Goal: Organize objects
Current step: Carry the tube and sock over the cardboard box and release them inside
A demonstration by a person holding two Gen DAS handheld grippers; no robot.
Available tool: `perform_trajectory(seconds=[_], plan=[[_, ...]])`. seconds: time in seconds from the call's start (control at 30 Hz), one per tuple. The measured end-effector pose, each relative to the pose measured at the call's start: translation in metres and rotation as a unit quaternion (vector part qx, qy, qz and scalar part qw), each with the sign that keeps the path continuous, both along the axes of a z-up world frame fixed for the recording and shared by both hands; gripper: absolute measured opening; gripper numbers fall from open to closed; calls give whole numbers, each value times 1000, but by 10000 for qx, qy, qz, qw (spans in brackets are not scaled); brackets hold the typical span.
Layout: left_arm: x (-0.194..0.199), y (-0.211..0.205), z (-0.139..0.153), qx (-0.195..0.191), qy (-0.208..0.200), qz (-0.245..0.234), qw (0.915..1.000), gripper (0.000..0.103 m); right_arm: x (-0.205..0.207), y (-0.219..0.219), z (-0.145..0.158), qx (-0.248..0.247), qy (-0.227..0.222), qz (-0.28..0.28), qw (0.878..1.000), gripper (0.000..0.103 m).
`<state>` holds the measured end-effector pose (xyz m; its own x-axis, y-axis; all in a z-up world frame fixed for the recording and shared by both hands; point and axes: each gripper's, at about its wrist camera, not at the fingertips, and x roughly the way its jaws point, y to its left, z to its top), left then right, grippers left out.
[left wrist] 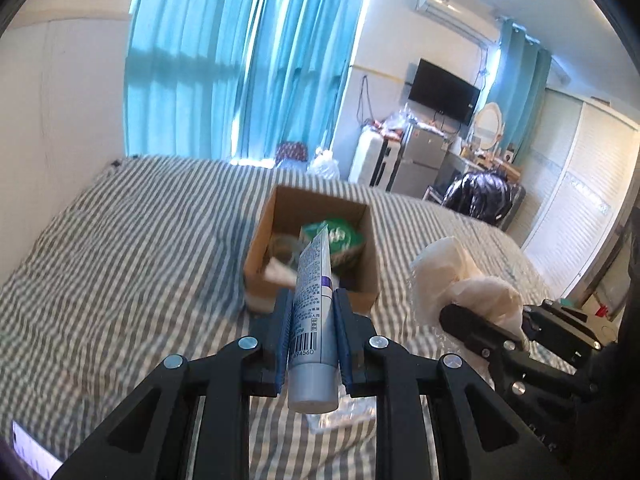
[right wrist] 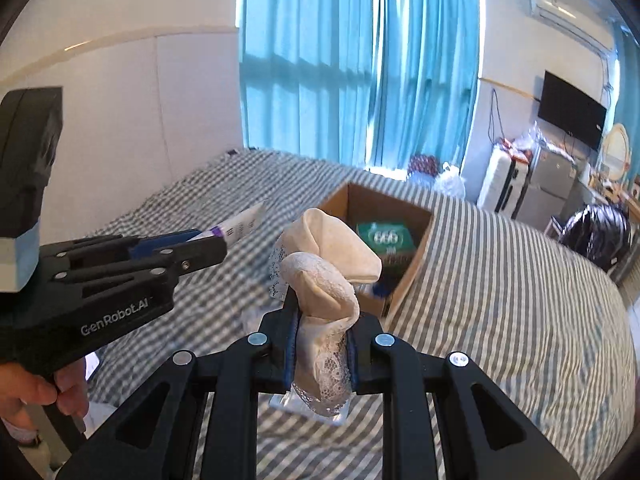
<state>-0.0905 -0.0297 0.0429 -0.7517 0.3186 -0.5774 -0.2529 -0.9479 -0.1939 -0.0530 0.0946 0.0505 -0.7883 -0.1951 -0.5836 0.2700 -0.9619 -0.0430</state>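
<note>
Cardboard box [left wrist: 312, 240] sits on the striped bed [left wrist: 120, 260] just ahead of my left gripper [left wrist: 313, 312], open top, w/ a green packet [left wrist: 338, 238] and other bits inside that I can't make out. Nothing between my grippers and the box. My left gripper is clamped on a white tube [left wrist: 314, 300], cap end toward me, crimped end pointing at the box. My right gripper [right wrist: 322, 344] is squeezed on a cream lace cloth [right wrist: 328, 280], which bunches up above the fingers and hides part of the box. A clear plastic piece [right wrist: 308, 406] lies on the bed below it. Right view shows my left hand [right wrist: 24, 396] on the handle; left view doesn't.
</note>
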Motion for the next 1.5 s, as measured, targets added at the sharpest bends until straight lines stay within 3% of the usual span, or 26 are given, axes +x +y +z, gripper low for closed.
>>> perform_trajectory(seconds=[0.23,0.4,0.67,0.87,1.0,1.1,1.17,1.2,1.33,1.37,1.43,1.47,1.5], plan=[[-54,14,17,-63,192,-47,9998,20,-57,8,26,-69,120,85,9999,18],[-98,25,-1,-126,83,-113,9998,20,-106,18,19,-135,73,140,9998,18],[-167,41,-53,-264,-329,-145,9990,20,-179,34,-46,-244,-356,104,9990,18],[-191,54,-86,-297,-499,-214,9981,20,-200,44,-100,-333,-757,201,9964,18],[-199,62,-98,-460,-540,-230,9972,20,-201,49,-115,-407,-852,273,9952,18],[-201,60,-101,-440,-617,-226,9969,20,-199,51,-117,-368,-813,196,9958,30],[-198,57,-101,-387,-650,-228,9969,20,-198,52,-115,-400,-745,90,9964,56],[-197,57,-98,-405,-639,-237,9969,20,-197,53,-113,-429,-701,24,9966,62],[-190,58,-85,-569,-521,-244,9967,23,-192,57,-100,-477,-503,-115,9975,74],[-186,56,-80,-572,-496,-236,9969,27,-189,57,-94,-467,-431,-172,9978,78],[-183,53,-74,-559,-481,-207,9971,43,-183,59,-83,-513,-307,-243,9979,81],[-179,51,-68,-560,-459,-172,9972,59,-179,60,-76,-560,-257,-256,9978,83],[-175,50,-63,-562,-406,-116,9975,61,-175,61,-69,-584,-212,-284,9977,84]])
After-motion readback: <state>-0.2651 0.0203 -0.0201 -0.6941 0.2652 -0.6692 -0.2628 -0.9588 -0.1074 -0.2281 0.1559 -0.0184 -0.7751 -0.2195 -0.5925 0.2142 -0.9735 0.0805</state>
